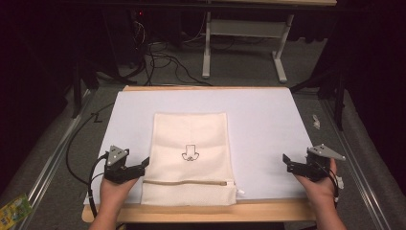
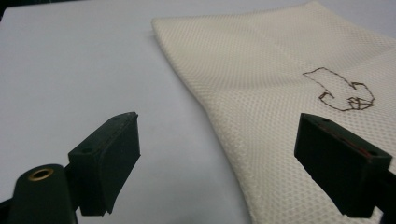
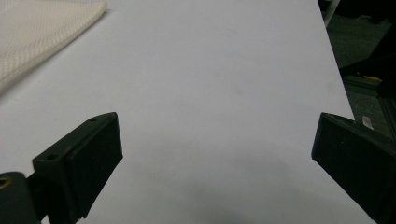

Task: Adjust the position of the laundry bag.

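Note:
A cream mesh laundry bag (image 1: 191, 153) lies flat in the middle of the white table top, its zipper (image 1: 184, 182) running along the near end and a small stitched outline (image 1: 190, 153) at its centre. My left gripper (image 1: 143, 165) hovers at the bag's left edge, jaws open and empty; in the left gripper view the mesh bag (image 2: 280, 93) passes under the right jaw. My right gripper (image 1: 286, 160) is held open over bare table well to the right of the bag, and a corner of the bag (image 3: 42, 32) shows at the upper left of the right gripper view.
The white sheet (image 1: 268, 124) covers a wooden table (image 1: 201, 211) whose edge shows along the front. Beyond it stand a white table frame (image 1: 244, 43) and loose cables (image 1: 163, 60) on the grey floor. A green packet (image 1: 12, 208) lies on the floor at the lower left.

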### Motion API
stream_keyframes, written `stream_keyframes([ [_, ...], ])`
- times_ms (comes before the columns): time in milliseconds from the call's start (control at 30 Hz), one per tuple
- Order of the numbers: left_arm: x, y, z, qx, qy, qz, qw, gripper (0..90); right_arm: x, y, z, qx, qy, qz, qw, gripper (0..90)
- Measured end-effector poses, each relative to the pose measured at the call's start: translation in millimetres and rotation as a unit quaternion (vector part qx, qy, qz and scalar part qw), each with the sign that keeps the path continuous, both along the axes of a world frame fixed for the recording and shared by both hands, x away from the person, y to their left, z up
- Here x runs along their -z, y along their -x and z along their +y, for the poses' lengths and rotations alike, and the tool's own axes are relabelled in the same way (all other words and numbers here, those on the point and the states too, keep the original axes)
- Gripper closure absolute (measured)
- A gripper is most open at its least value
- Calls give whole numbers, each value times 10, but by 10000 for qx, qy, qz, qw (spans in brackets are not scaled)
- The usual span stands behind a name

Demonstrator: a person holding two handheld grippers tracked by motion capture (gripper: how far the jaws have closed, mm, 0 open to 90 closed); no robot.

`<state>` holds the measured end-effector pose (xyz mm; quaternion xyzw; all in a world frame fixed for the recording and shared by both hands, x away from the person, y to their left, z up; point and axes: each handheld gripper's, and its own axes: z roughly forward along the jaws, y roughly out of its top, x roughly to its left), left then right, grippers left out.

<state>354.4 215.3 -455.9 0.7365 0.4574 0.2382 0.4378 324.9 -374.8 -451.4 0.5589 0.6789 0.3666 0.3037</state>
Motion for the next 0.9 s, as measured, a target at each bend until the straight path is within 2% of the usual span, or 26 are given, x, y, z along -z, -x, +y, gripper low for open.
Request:
stream_keyframes([
  [67, -16, 6, -19, 62, 21, -97, 9999, 150, -4, 25, 22, -67, 21, -10, 10000, 19],
  [133, -20, -12, -28, 76, 153, -123, 9998, 150, -5, 43, 43, -102, 124, -46, 9999, 19],
  [267, -19, -27, -25, 78, 146, -182, 9997, 153, 0, 53, 67, -157, 180, -57, 9997, 19],
  [367, -14, -21, -18, 117, 136, -200, 9996, 157, -2, 58, 72, -179, 56, -91, 9998, 27],
  [400, -19, -17, -3, 148, 201, -144, 9996, 157, -11, 56, 75, -180, -34, -97, 9998, 36],
  [533, -21, -16, 2, 125, 275, -185, 9994, 160, -82, 19, 160, -359, -225, -155, 9990, 43],
  [633, -15, -15, -6, 158, 347, -162, 9991, 185, -132, -25, 377, -685, -443, -105, 9966, 103],
  [667, -12, -14, -11, 172, 397, -146, 9990, 204, -142, -64, 505, -795, -526, 61, 9954, 126],
  [700, -10, -18, -19, 183, 442, -101, 9988, 222, -149, -111, 621, -891, -497, 171, 9946, 147],
  [800, 7, -47, -63, 321, 436, 197, 9983, 265, -151, -294, 969, -1151, -297, 270, 9925, 199],
  [833, 7, -47, -63, 321, 436, 197, 9983, 279, -151, -294, 969, -1151, -297, 270, 9925, 199],
  [867, 29, -55, -113, 400, 270, 320, 9983, 286, -131, -484, 1259, -1298, -284, 381, 9904, 246],
  [900, 35, -57, -126, 448, 246, 357, 9981, 294, -109, -573, 1383, -1346, -276, 420, 9896, 265],
])
